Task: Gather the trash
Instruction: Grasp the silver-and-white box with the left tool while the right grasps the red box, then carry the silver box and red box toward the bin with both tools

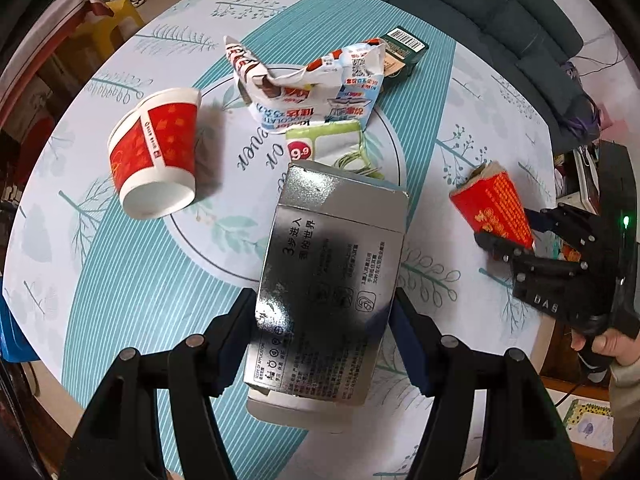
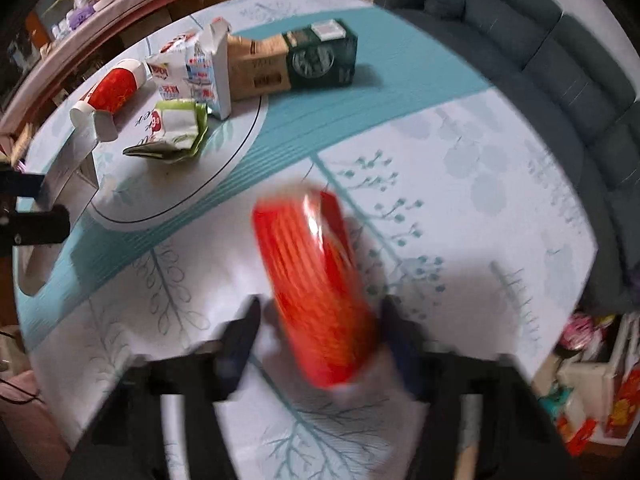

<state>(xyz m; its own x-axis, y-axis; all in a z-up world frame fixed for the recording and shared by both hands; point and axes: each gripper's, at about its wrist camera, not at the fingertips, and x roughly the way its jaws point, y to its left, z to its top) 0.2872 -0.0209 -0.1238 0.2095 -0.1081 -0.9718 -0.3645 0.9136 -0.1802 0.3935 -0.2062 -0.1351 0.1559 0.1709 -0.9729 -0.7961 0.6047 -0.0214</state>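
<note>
My left gripper [image 1: 324, 320] is shut on a silver box [image 1: 328, 280], its fingers pressing both long sides above the table. A red and white paper cup [image 1: 154, 152] lies on its side to the left. A crumpled white snack wrapper [image 1: 308, 84], a green wrapper [image 1: 332, 146] and a dark green box [image 1: 402, 50] lie beyond. My right gripper [image 2: 320, 320] straddles a red packet [image 2: 316, 292]; the view is blurred and a gap shows at the left finger. In the left wrist view the right gripper [image 1: 510, 230] holds the red packet [image 1: 494, 204] by its end.
The round table [image 1: 120, 288] has a teal and white leaf-print cloth. A dark teal sofa [image 2: 560, 60] curves behind it. A yellow stool [image 1: 116, 16] stands at far left. Clutter and bags [image 2: 592, 380] lie on the floor at right.
</note>
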